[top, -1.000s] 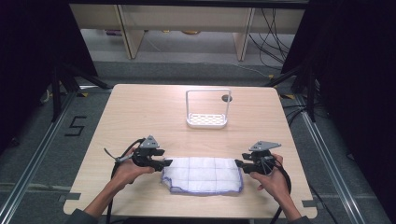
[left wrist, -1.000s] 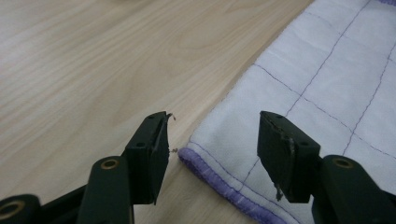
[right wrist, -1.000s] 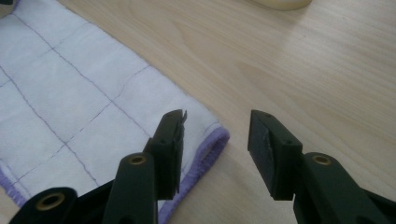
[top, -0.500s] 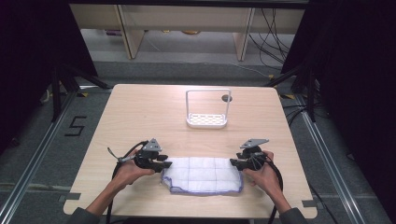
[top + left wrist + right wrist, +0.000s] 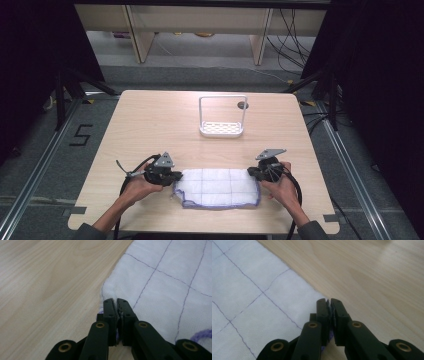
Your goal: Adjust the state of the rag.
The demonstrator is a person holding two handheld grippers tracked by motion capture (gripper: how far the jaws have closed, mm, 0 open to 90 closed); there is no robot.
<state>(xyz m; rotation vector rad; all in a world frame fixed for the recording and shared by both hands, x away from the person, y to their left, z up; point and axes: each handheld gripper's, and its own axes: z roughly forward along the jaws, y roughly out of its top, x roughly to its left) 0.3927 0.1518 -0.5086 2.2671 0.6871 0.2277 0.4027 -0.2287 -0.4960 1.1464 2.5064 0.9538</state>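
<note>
A pale wooden tabletop (image 5: 150,120) stood on grey floor (image 5: 45,165) among dark curtains. The white cloth (image 5: 217,187) lay at lower centre, both ends pinched by the just-closed jaws of the left gripper (image 5: 176,179) and right gripper (image 5: 253,173).

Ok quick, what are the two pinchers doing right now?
Left gripper: jaws just closed, pinching the left edge of the white cloth.
Right gripper: jaws just closed, pinching the cloth's right edge.

Between the black tools (image 5: 176,178) lies a white cloth (image 5: 219,187) with a thin purple stitched grid and purple edging. Beyond them, a white rack (image 5: 222,116) stands on the pale wood-grain bench (image 5: 150,120).
</note>
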